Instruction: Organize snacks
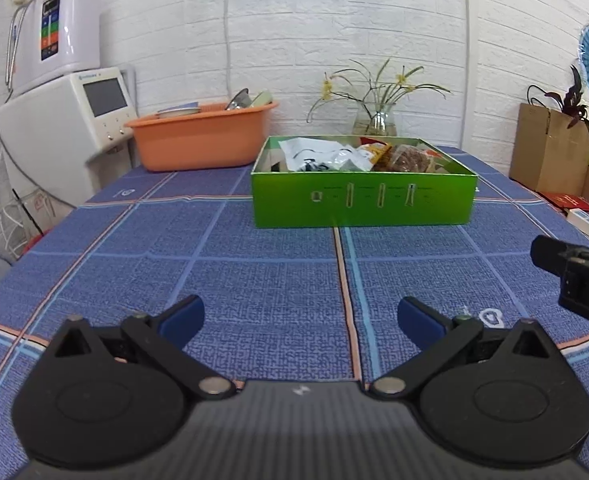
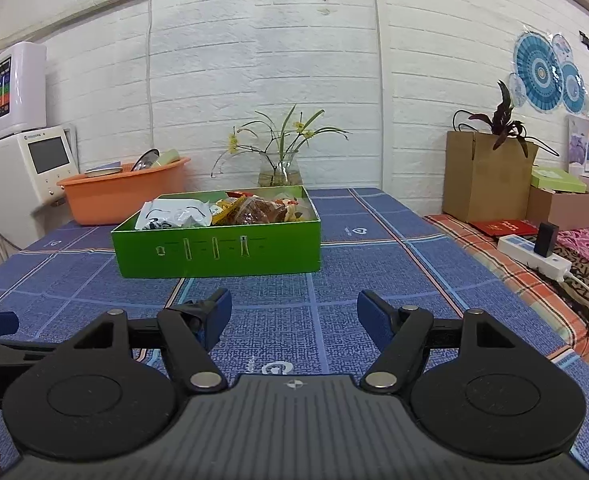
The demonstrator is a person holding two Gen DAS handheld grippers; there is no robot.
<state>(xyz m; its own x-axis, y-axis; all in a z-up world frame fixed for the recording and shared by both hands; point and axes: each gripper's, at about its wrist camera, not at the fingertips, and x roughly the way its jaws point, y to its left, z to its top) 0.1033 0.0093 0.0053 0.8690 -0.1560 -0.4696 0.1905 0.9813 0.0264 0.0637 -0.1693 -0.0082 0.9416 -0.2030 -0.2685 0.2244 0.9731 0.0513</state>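
Note:
A green open box (image 1: pixel 362 198) stands on the blue checked tablecloth (image 1: pixel 254 280), ahead of both grippers; it also shows in the right wrist view (image 2: pixel 218 252). Inside lie several snack packets: a white packet (image 1: pixel 318 154) (image 2: pixel 174 214) on the left and brown and yellow packets (image 1: pixel 406 156) (image 2: pixel 254 210) on the right. My left gripper (image 1: pixel 300 320) is open and empty, low over the cloth, well short of the box. My right gripper (image 2: pixel 294 314) is open and empty too, also short of the box.
An orange basin (image 1: pixel 202 140) with dishes stands at the back left, next to a white appliance (image 1: pixel 66 132). A glass vase with flowers (image 1: pixel 376 120) stands behind the box. Cardboard boxes (image 2: pixel 486 176) and a power strip (image 2: pixel 534 256) lie to the right, off the blue cloth.

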